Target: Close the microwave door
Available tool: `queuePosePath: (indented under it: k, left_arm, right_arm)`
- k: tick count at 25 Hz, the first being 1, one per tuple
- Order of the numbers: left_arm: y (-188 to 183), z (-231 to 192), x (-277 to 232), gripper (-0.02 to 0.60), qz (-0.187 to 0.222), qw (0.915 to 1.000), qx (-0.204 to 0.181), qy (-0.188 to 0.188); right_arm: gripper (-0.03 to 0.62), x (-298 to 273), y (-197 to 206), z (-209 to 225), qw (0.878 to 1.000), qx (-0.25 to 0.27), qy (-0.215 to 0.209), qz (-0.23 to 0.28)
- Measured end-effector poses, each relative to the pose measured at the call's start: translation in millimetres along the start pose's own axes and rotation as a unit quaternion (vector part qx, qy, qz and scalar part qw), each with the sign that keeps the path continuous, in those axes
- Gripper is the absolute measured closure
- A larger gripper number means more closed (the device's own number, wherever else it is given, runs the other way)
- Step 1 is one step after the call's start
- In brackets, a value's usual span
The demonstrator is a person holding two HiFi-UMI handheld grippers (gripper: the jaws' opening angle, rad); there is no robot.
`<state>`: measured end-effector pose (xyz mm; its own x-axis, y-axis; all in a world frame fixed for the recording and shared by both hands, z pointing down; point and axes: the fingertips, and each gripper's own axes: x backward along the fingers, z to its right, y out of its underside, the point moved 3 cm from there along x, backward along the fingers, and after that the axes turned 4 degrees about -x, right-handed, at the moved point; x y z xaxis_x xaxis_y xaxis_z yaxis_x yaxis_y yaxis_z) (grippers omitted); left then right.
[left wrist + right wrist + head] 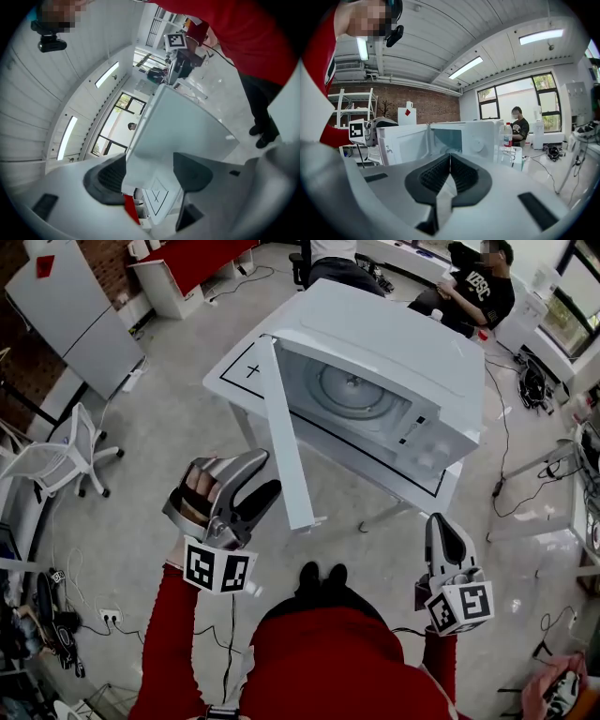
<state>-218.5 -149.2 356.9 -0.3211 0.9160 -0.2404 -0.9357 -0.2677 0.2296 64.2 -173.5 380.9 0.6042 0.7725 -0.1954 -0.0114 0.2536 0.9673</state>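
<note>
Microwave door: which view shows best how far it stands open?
The head view: from above, the microwave door stands wide out from the cavity. The right gripper view shows its inner face, small; the left gripper view only a close, tilted part.

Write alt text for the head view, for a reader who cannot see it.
A boxy white microwave oven sits on a white table with its white door swung wide open towards the viewer. A person in red sleeves holds the left claw open beside the door's free edge and the right claw shut, lower right.
</note>
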Motion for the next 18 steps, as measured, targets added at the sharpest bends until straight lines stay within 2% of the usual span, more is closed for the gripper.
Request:
queuePosePath:
  k: [4, 11, 15, 18]
  left_arm:
    - [-9.1, 1.3, -12.1, 0.270, 0.026, 0.9985, 0.048, -0.004]
    - [-26.3, -0.5, -53.5, 0.270, 0.056, 0.9890, 0.136, -0.015]
    - [-33.2, -3.9, -79.6, 0.270, 0.062, 0.9819, 0.178, -0.022]
    - [-34.4, -6.7, -96.2, 0.270, 0.056, 0.9722, 0.226, -0.026]
  right_arm:
    - [0.580, 4.9, 2.5, 4.2, 1.000, -0.007, 0.012, 0.000]
    - [0.580, 22.6, 7.0, 18.9, 0.998, -0.023, 0.050, -0.002]
    - [0.580, 29.1, 9.7, 26.1, 0.998, -0.029, 0.064, -0.001]
    - [0.580, 31.0, 11.2, 29.8, 0.997, -0.032, 0.072, -0.002]
